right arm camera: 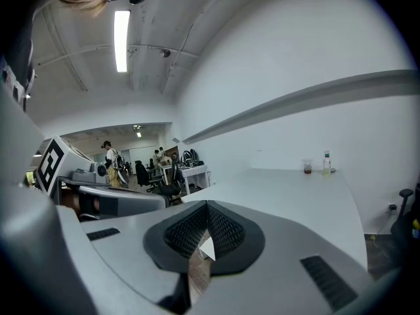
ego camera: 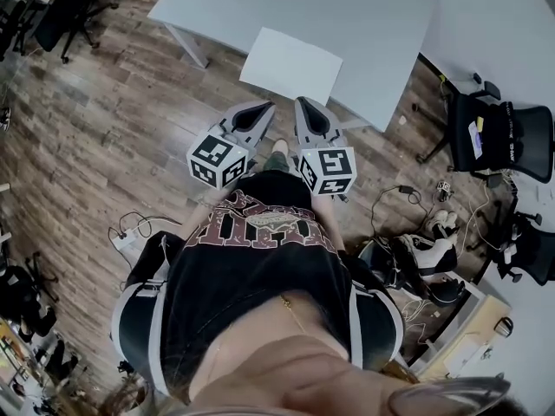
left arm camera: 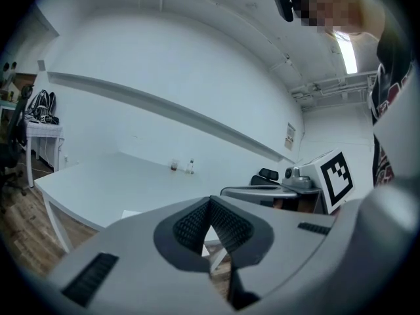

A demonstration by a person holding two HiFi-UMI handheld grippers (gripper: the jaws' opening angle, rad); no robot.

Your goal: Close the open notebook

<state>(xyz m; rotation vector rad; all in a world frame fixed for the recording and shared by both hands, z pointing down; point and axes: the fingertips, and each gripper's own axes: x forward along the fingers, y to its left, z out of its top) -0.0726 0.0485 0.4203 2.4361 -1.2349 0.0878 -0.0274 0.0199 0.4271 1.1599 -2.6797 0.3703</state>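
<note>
The notebook (ego camera: 290, 65) lies open, showing a flat white page, at the near edge of the white table (ego camera: 364, 7) ahead of me. My left gripper (ego camera: 260, 109) and right gripper (ego camera: 305, 107) are held side by side at chest height, just short of that edge and pointing at the notebook. Both are over the wooden floor. The left gripper (left arm camera: 210, 203) has its jaws together with nothing between them. The right gripper (right arm camera: 207, 206) is likewise shut and empty. In the left gripper view a pale sliver of the notebook (left arm camera: 130, 213) shows on the table top.
A table leg (ego camera: 186, 46) stands left of the notebook. Black office chairs (ego camera: 499, 137) stand at the right, another chair (ego camera: 61, 11) at the far left. Cables, shoes and bags (ego camera: 425, 250) litter the floor on the right. A small bottle (left arm camera: 190, 166) stands far back on the table.
</note>
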